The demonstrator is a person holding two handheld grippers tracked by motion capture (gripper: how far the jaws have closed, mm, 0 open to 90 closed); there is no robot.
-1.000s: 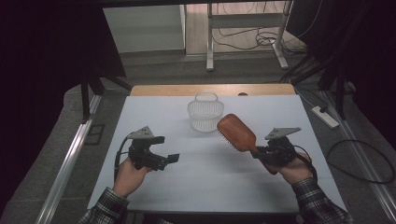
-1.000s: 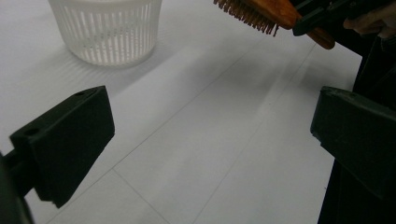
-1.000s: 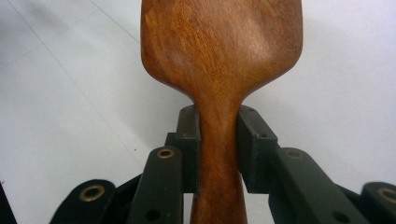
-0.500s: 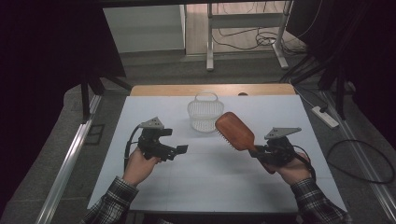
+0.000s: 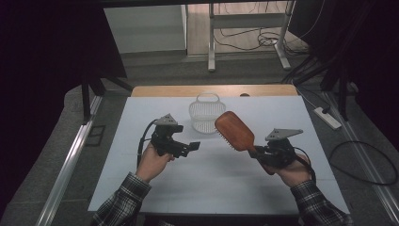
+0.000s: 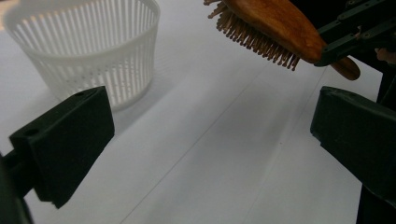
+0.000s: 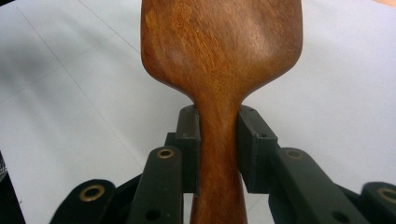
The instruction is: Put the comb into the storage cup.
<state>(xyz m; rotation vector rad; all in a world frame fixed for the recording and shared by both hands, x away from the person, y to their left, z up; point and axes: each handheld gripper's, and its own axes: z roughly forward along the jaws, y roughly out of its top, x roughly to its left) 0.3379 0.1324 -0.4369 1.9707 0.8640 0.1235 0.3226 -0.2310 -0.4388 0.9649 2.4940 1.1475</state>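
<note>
A brown wooden paddle hairbrush (image 5: pixel 234 130) is held aloft above the white tabletop (image 5: pixel 221 183), its handle clamped in the right hand-held gripper (image 5: pixel 261 154), just beside a white slotted plastic basket (image 5: pixel 205 113). The left hand-held gripper (image 5: pixel 193 146) is held wide, empty. A handover or basket placement appears intended; careful alignment would be required.

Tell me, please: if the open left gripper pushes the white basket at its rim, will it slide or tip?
The white basket looks like thin slotted plastic, so probably light; likely it slides easily on the smooth white table. It stands tall with a handle above, so a push at the rim may tip it. Its thin ribs might flex.
</note>
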